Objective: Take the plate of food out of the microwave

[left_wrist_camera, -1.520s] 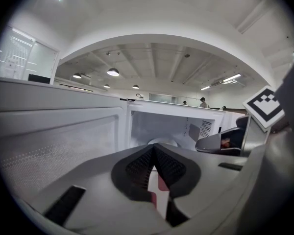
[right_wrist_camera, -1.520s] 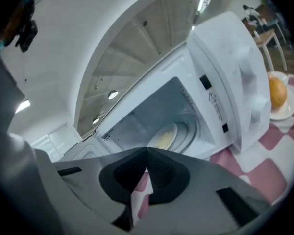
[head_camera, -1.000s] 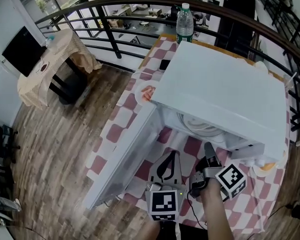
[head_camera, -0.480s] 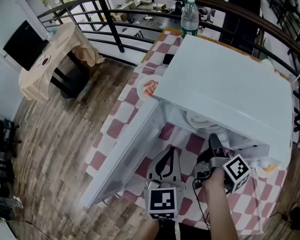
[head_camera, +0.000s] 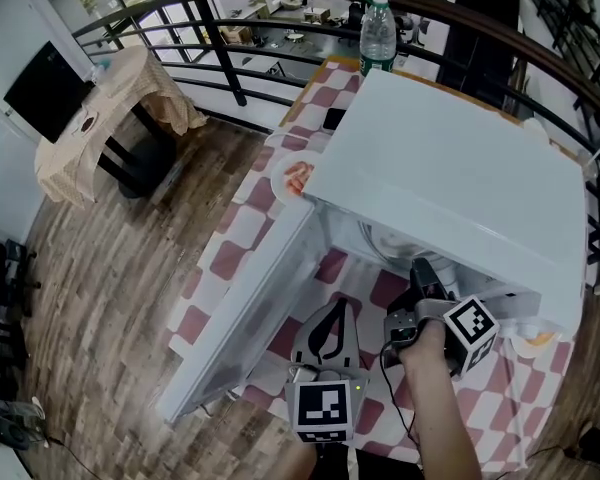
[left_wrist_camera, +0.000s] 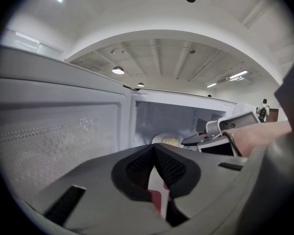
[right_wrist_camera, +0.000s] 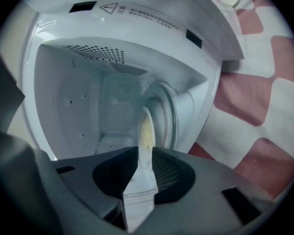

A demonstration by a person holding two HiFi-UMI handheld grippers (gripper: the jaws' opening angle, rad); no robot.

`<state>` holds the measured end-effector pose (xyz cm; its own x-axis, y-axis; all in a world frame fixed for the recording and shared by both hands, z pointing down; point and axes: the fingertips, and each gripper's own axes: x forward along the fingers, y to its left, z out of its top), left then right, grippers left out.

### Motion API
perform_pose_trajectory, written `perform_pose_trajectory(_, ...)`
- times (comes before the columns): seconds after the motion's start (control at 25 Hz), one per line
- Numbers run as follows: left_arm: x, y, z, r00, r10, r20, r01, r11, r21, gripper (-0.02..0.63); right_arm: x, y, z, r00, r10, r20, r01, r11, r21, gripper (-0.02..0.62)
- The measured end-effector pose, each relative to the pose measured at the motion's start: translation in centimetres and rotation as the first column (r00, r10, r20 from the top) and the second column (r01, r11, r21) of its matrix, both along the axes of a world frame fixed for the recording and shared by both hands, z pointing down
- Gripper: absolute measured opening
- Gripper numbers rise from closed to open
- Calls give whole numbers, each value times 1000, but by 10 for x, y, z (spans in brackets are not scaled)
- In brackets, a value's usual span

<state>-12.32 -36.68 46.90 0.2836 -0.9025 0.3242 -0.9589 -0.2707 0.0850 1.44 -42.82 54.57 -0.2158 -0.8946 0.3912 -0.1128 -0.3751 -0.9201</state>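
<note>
White microwave (head_camera: 460,168), open | step: reach for plate (right_wrist_camera: 146,131) | right gripper (head_camera: 421,271): jaws just opened, empty | left gripper (left_wrist_camera: 154,147): clenched, empty | next: straddle near rim, squeeze.

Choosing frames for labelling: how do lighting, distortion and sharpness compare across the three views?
Head view: even, slightly dim light, sharp, mild wide-angle stretch. Left gripper view: heavy fisheye, dark corners, glaring ceiling lamp. Right gripper view: rolled sideways, dark vignette, microwave interior evenly lit, plate slightly soft.
</note>
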Motion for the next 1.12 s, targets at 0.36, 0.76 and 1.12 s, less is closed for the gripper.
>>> perform_pose_trajectory(0.36, -3, -1, 2, 1000, 10, 4, -10, 1000, 6, 14, -2, -17, 3, 1000, 20, -3, -20, 1000, 19, 109)
perform_pose_trajectory(0.76, -6, -1, 4, 1000, 16, -9, -16, 1000, -11, 14, -7, -19, 13, 1000, 16, -21, -17, 1000, -22, 109)
perform_pose_trajectory(1.12, -6, 1, 5, 1000, 14, -19, -15, 998, -53, 14, -11, -23, 17, 1000, 31, -6, -31, 999, -34, 109)
